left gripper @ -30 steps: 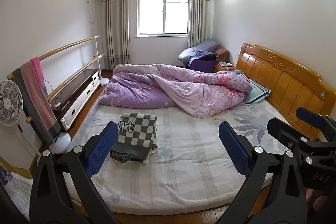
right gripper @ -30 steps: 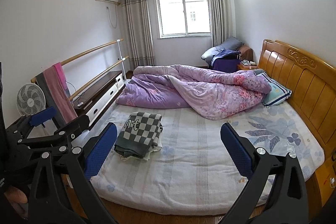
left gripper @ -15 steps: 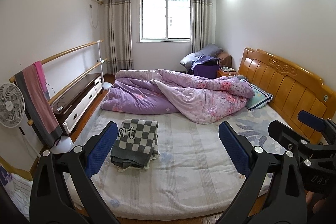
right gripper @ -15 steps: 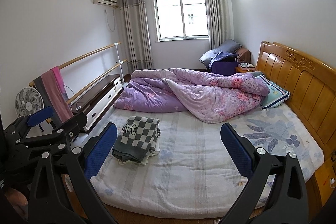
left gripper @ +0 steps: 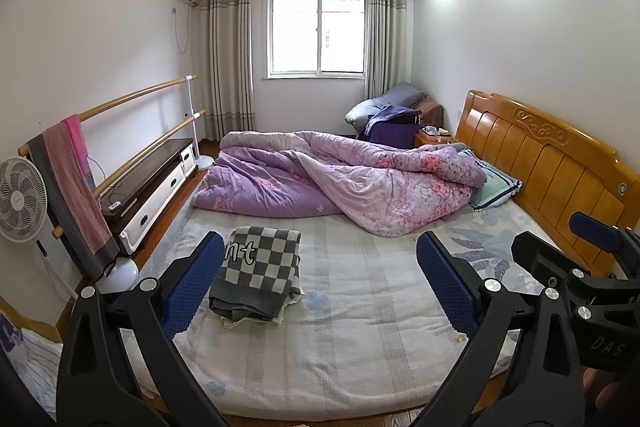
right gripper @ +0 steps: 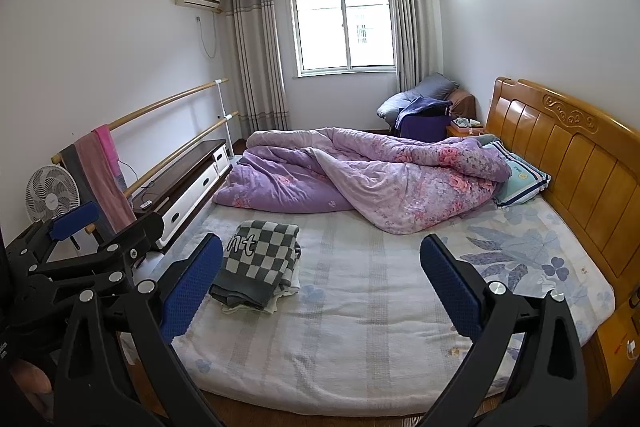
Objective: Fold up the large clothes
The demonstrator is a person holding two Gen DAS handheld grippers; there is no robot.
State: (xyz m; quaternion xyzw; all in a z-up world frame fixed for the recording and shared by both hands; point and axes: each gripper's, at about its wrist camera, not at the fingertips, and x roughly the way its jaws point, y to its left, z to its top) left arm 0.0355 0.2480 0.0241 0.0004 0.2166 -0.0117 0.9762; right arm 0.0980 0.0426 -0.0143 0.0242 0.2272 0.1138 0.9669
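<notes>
Both grippers empty, jaws spread wide, held off bed's foot edge: left gripper (left gripper: 320, 283), right gripper (right gripper: 322, 281), side by side, well apart from checkered garment (left gripper: 256, 271). Garment already in compact folded stack, white layer beneath, lying on bed (left gripper: 360, 347) near its foot-left corner; likely set there to keep middle free. Purple quilt (left gripper: 340, 183) bunched beyond garment, toward window. Bare mattress right of garment up to headboard (left gripper: 560, 163): ample working room.

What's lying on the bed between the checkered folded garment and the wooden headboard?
Only bare mattress sheet lies between the checkered garment and the headboard; the purple quilt sits farther back. The right wrist view shows it.
</notes>
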